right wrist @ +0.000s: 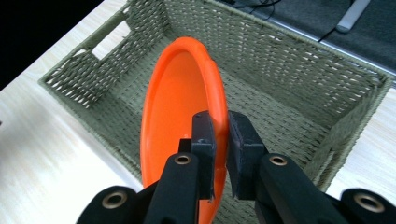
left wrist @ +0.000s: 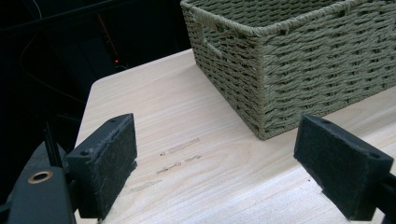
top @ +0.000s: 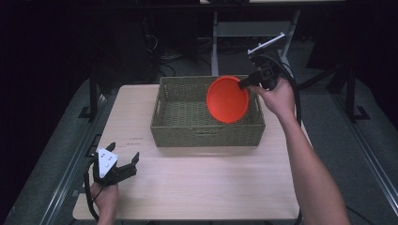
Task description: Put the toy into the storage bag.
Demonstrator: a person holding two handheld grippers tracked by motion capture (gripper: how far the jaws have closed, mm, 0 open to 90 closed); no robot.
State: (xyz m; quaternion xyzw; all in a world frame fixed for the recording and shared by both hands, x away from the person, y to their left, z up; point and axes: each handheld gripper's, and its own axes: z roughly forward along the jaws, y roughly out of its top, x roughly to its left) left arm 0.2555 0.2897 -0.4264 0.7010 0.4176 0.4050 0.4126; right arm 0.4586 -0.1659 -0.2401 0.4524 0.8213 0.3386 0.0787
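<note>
Orange plate (top: 227,99), plain, glossy and shallow with a raised rim, hangs on edge over the woven basket (top: 206,133), its rim clamped in the right claw (right wrist: 220,135). The right gripper view shows the basket's woven floor under the plate; the left gripper view shows the left claw (left wrist: 215,163) spread wide, nothing between its pads, near the basket's corner. The pale wooden tabletop (top: 197,183) carries the basket; beyond the basket lie dark floor and cables.
</note>
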